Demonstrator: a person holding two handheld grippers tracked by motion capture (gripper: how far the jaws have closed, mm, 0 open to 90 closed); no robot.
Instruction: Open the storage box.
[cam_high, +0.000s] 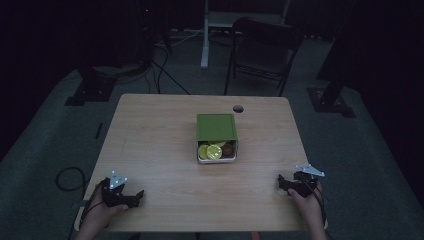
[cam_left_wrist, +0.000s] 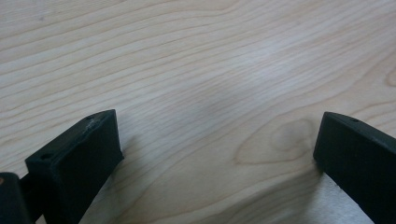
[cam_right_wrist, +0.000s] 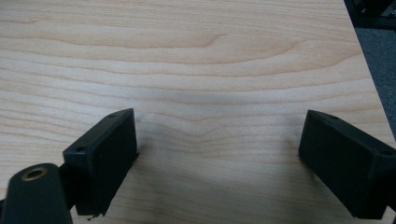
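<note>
Dim room; folding chair (cam_high: 263, 50) behind wooden table (cam_high: 160, 130).

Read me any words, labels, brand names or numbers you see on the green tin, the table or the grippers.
None can be read.
Green tin: plain lid, no lettering visible.
Round pieces inside: too small and dim to tell.
Table: bare wood grain.
Left hand-held gripper and right hand-held gripper: plain black jaws, unmarked.
</note>
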